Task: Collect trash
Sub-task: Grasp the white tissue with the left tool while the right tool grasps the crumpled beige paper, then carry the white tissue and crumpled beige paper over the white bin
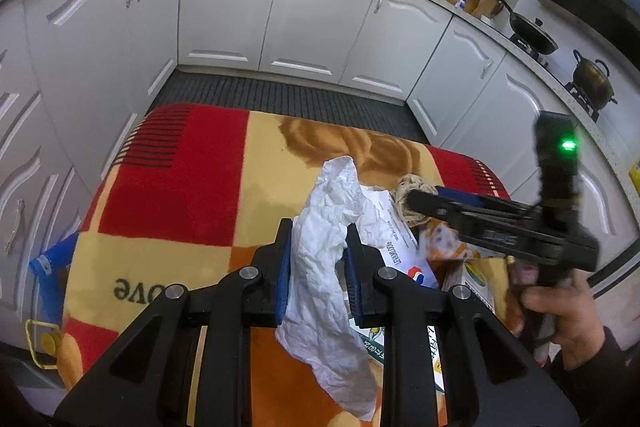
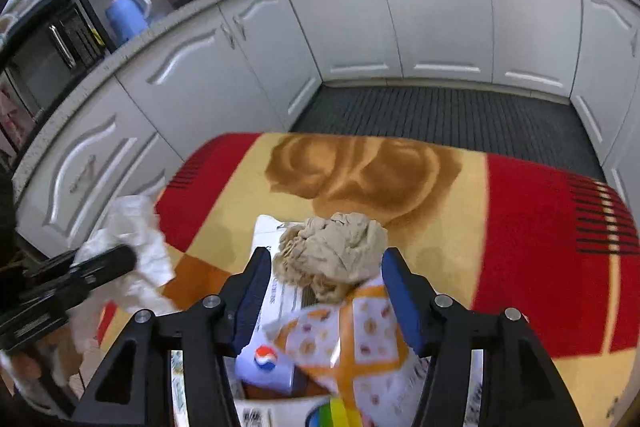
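Left gripper (image 1: 316, 267) clamped on white tissue (image 1: 332, 251), lifted off blanket (image 1: 172, 187). Right gripper (image 2: 326, 291) jaws apart, straddling brown paper wad (image 2: 336, 251) on the wrapper pile (image 2: 352, 331), not gripping. Step: picking trash. Next, I'd guess: close right on wad.

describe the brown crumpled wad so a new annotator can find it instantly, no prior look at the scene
Start at the red, yellow and orange blanket covering the surface in front of the white cabinets. Near its middle lies a small heap of trash; the brown crumpled wad sits at the heap's far end, between the open fingers of the right gripper. It is plain tan and balled up, unlike the printed orange wrapper beside it.
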`<state>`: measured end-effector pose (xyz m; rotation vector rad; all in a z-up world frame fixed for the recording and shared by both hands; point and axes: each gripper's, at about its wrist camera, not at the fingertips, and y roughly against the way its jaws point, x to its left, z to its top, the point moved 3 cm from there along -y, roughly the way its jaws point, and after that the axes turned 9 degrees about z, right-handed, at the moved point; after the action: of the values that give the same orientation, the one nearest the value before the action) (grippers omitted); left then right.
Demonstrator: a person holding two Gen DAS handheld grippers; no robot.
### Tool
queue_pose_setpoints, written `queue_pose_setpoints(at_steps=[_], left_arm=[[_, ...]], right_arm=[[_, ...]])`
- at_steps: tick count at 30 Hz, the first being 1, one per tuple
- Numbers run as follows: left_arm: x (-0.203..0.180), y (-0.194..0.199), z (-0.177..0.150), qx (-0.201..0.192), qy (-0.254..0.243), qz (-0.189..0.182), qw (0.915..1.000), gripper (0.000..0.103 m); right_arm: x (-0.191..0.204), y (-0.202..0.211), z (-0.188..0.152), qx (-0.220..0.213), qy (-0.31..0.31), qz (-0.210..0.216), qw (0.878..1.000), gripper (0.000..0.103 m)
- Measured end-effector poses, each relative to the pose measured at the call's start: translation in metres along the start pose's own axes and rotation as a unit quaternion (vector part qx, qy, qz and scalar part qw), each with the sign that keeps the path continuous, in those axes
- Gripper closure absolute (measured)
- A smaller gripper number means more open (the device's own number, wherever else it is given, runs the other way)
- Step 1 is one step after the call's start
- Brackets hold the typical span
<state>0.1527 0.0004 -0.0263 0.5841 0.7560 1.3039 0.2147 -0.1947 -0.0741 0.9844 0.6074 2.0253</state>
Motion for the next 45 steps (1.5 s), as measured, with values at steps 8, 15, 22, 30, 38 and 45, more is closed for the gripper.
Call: queue_pose_setpoints(at_steps=[8, 15, 22, 30, 38, 45], left_arm=[[-0.006, 0.015, 0.007, -0.022, -0.003, 0.001, 0.9997, 0.082], [-0.029, 0.038, 0.011, -0.043, -0.018, -0.017, 0.9988, 0.082], [-0.065, 0.048, 0.003, -0.047, -0.051, -0.031, 0.9971, 0.082], [-0.102, 0.048, -0.010, -0.042, -0.073, -0.045, 0.9954, 0.082], [-0.144, 0.049, -0.019, -0.039, -0.104, -0.062, 0.9919, 0.082], [-0.181, 0.048, -0.029, -0.035, -0.128, -0.076, 0.9883, 0.082]], right_arm=[[0.000, 0.025, 0.001, -0.042, -0.010, 0.021, 0.999, 0.072], [0.019, 0.091, -0.011, -0.089, -0.002, 0.057, 0.994, 0.072], [0.022, 0.125, -0.036, -0.106, 0.001, 0.038, 0.994, 0.072], [0.006, 0.154, -0.066, -0.115, -0.007, 0.011, 0.993, 0.072], [-0.013, 0.184, -0.088, -0.128, -0.019, -0.012, 0.992, 0.072], [-0.030, 0.209, -0.106, -0.138, -0.029, -0.032, 0.990, 0.072]])
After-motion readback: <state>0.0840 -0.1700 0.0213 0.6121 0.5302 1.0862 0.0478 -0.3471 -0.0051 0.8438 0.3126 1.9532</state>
